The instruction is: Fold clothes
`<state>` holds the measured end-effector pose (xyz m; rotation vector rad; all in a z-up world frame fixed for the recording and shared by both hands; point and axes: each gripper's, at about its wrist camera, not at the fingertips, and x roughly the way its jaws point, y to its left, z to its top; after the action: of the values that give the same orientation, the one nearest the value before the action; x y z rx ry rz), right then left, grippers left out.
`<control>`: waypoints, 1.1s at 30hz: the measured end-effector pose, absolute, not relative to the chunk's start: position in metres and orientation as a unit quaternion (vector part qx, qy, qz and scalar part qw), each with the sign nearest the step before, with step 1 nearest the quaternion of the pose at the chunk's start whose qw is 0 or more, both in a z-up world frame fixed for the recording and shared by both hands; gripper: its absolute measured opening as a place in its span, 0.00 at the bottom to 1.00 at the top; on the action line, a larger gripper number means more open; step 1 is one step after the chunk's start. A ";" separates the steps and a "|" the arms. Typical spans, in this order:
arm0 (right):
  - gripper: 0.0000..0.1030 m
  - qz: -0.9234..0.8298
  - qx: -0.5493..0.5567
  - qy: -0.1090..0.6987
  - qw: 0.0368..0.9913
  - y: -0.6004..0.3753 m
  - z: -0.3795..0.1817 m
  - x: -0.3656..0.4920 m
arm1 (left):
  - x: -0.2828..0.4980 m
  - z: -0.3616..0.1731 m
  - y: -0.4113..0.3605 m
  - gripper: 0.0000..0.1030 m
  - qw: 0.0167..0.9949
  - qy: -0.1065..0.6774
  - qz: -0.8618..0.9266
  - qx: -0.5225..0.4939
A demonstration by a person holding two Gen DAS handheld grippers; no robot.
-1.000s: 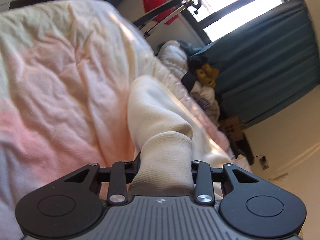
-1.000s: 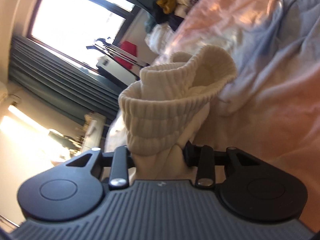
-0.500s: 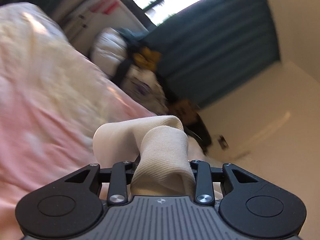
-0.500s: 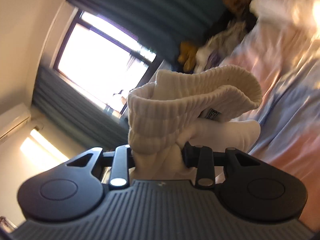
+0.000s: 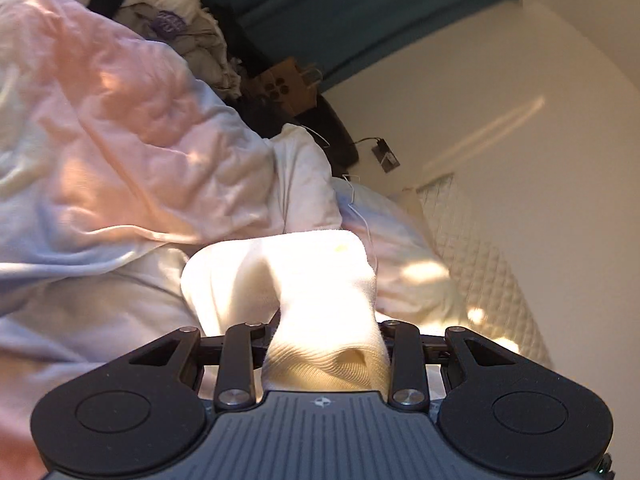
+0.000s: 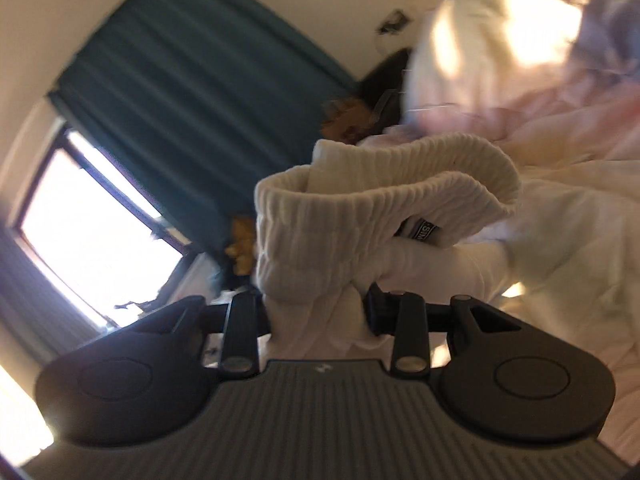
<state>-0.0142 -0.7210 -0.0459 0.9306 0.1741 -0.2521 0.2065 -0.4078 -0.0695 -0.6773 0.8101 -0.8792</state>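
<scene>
Two tongs share one cream sock: your left tongs (image 5: pixel 326 344) are closed on its smooth foot end (image 5: pixel 320 292), and your right tongs (image 6: pixel 316 316) are pinched tight on bunched knit just below the ribbed cuff (image 6: pixel 384 196). You can see the cuff mouth gaping open in the right wrist view, with a small dark label (image 6: pixel 426 236) showing beneath its rim. The sock hangs above the bed, over the rumpled pink and pale-blue duvet (image 5: pixel 120 140), and touches nothing but the tongs as far as either view shows.

Holding it at both ends makes sense for a fold: with toe and cuff each controlled, you can bring one end to the other, and the spread cuff would suit tucking the rest inside. Whether that is the plan, the pictures do not settle.

Compared with a second ago, your grips have not changed; both tongs hold the same parts of the sock. What has changed is the aim. The left view has swung off the broad duvet and window toward the teal curtain (image 5: pixel 360 12), the clothes pile (image 5: pixel 168 12) and the bare wall. The right view has tipped away from the bed toward the window (image 6: pixel 88 224) and is now blurred, so you are turning quickly.
</scene>
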 end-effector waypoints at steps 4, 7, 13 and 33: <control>0.36 -0.128 0.453 0.094 0.877 -0.736 -0.078 -0.009 | 0.225 -0.093 -0.411 0.34 0.771 0.383 -0.415 -0.295; 0.36 -0.138 0.484 0.110 0.857 -0.737 -0.105 -0.011 | 0.233 -0.111 -0.407 0.34 0.769 0.399 -0.418 -0.271; 0.37 -0.163 0.516 0.137 0.829 -0.713 -0.156 -0.021 | 0.227 -0.142 -0.389 0.37 0.774 0.433 -0.411 -0.210; 0.68 -0.255 0.465 0.206 0.822 -0.661 -0.127 -0.074 | 0.111 -0.042 -0.338 0.79 0.812 0.370 -0.450 -0.027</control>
<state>-0.0742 -0.6613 -0.1269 0.9889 0.4374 -0.5431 0.1108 -0.3375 -0.0417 -0.0580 0.7908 -0.9617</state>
